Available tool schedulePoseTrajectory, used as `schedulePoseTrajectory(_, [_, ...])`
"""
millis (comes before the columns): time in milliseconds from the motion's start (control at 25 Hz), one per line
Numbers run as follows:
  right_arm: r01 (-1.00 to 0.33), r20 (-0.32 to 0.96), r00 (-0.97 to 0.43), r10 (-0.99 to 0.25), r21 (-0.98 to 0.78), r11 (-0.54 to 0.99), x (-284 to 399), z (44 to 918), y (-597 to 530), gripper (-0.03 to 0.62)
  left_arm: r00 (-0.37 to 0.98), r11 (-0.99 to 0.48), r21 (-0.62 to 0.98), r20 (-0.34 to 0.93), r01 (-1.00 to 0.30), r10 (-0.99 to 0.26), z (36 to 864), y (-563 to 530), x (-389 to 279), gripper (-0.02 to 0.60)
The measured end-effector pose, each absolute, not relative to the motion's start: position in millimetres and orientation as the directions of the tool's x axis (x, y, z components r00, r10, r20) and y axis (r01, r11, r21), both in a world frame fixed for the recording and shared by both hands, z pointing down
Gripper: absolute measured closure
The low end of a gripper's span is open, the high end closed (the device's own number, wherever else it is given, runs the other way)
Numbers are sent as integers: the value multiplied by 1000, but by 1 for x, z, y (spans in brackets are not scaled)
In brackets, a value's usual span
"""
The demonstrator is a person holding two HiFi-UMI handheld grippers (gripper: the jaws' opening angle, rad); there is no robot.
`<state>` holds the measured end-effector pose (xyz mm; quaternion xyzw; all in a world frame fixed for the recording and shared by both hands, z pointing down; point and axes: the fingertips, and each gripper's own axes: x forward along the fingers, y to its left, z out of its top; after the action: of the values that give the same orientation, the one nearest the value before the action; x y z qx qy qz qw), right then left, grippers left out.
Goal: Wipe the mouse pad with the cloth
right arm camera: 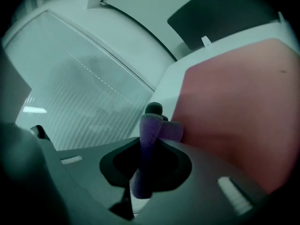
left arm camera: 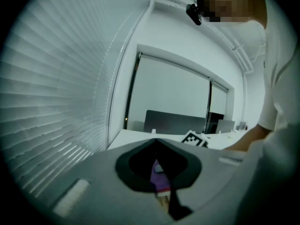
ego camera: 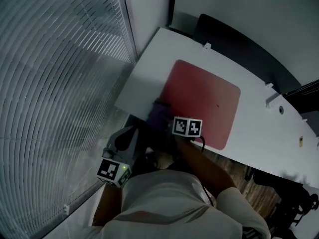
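The purple cloth (ego camera: 158, 113) is pinched upright between the pressed-together jaws of the right tool (right arm camera: 152, 120), with a fold standing above the tips, as the right gripper view shows. In the head view it is held at the 8 o'clock corner of the red mouse pad (ego camera: 204, 101), where the pad meets the white table (ego camera: 149, 78). The left tool (left arm camera: 158, 170) is held off the table at about 7 o'clock from the cloth, beside the window blinds (ego camera: 55, 83). Its jaws are drawn together, and only a purple sliver of unclear nature is seen in the hollow. The pad lies flat and bare, and a small dark speck (ego camera: 218, 105) can be made out near its middle. No wiped streak can be told apart, so how much has been covered cannot be read. Judged from the cloth's place at the corner, nearly the whole surface toward 1 and 2 o'clock is left to be passed over.
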<state>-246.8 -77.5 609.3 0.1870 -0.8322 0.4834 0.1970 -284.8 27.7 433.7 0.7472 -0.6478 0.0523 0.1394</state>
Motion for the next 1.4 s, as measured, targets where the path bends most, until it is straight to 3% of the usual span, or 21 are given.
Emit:
schedulePoseTrajectory(400, [-684, 669, -713, -211, -596, 420, -175, 662, -91, 546, 262, -222, 189, 223, -957, -939, 428, 2, -266, 580])
schedulePoseTrajectory(920, [-797, 715, -604, -351, -544, 263, -11, 675, -110, 546, 497, -461, 207, 182, -863, -848, 429, -72, -170, 580])
schedulePoseTrajectory(1400, [-874, 766, -468, -441, -476, 100, 136, 684, -99, 545, 609, -578, 198, 180, -792, -773, 426, -91, -95, 580])
